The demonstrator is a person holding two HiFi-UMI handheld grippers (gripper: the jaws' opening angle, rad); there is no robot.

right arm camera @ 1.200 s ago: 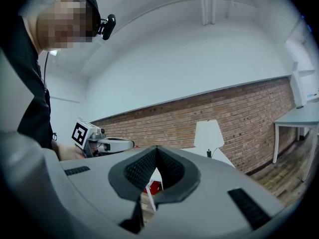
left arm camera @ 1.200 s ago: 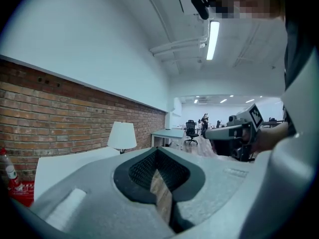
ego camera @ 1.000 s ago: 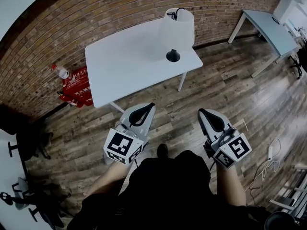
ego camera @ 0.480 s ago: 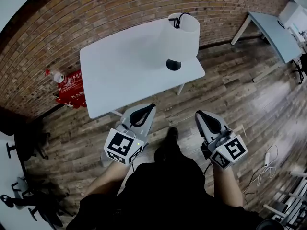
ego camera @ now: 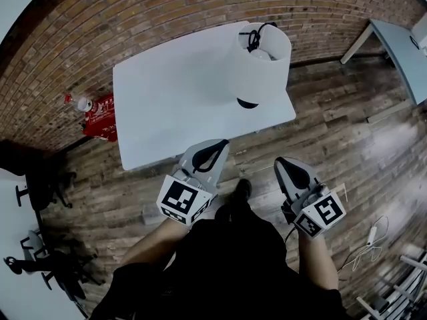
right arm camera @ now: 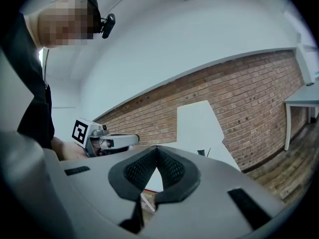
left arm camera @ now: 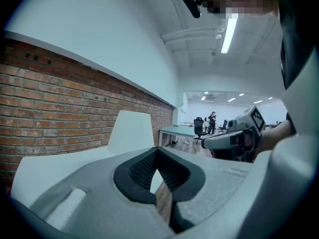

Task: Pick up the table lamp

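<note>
- Surface: a white rectangular table (ego camera: 167,92) stands against a brick wall (ego camera: 133,15). I see nothing on its top but the lamp.
- Task item: the table lamp (ego camera: 263,62) stands upright at the right end of the table, close to the right edge. It has a white tapered shade with a black cord looped at its open top, and a dark base (ego camera: 248,103) that is mostly hidden under the shade.
- Left gripper (ego camera: 215,149): the jaws are pressed together with nothing between them. In the head view its tip shows at the table's near edge, well short of the lamp.
- Right gripper (ego camera: 285,165): the jaw tips meet and hold nothing. It is over the floor, nearer to me than the table.
- Floor: dark wooden planks (ego camera: 333,132). A thin white cable (ego camera: 365,245) lies at the near right.
- Left side: a red object (ego camera: 101,109) sits at the foot of the wall, and dark office chairs (ego camera: 40,185) stand nearer.
- Far right: a second pale table (ego camera: 400,45) stands apart from the first.
- Left gripper view: a long open office lies beyond, with ceiling strip lights (left arm camera: 229,31).
</note>
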